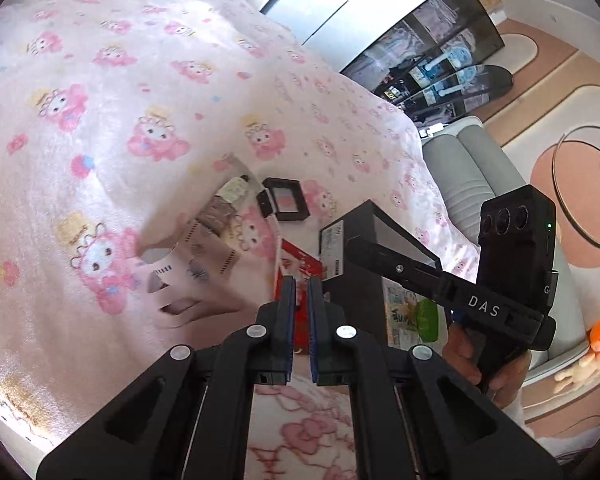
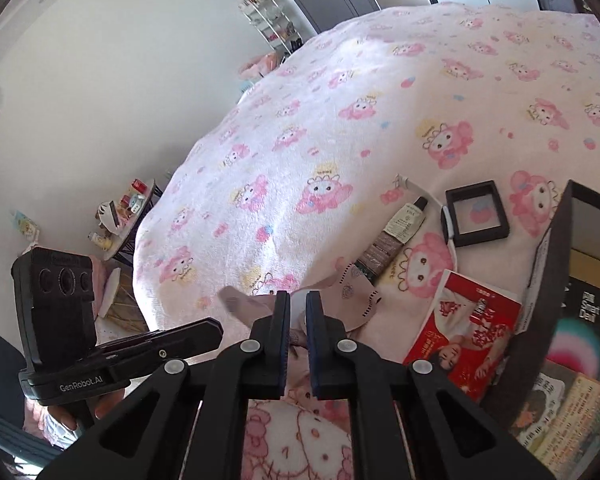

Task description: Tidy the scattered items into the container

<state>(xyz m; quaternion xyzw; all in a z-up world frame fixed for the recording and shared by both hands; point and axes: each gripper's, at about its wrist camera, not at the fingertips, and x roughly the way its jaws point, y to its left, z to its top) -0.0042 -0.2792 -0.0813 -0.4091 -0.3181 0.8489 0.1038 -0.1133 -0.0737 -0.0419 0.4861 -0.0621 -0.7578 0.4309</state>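
Note:
On the pink cartoon blanket lie a black square frame case (image 1: 286,200) (image 2: 478,214), a cream-and-brown tube (image 1: 228,200) (image 2: 396,236), a red booklet (image 1: 300,264) (image 2: 464,336) and a pale patterned face mask (image 1: 192,268) (image 2: 356,296), which is blurred. The open black box (image 1: 352,296) (image 2: 548,280) stands to their right with packets inside. My left gripper (image 1: 301,284) (image 2: 216,326) is shut above the booklet's edge, with nothing seen between its pads. My right gripper (image 2: 298,298) (image 1: 354,244) is shut just in front of the mask. Pale fabric shows in its slit; I cannot tell if it is pinched.
The bed fills most of both views. Beyond its right edge are a grey sofa (image 1: 460,168), a dark glass cabinet (image 1: 440,52) and a round glass table (image 1: 588,184). To its left stand a cluttered side table (image 2: 128,208) and a wire shelf (image 2: 268,16).

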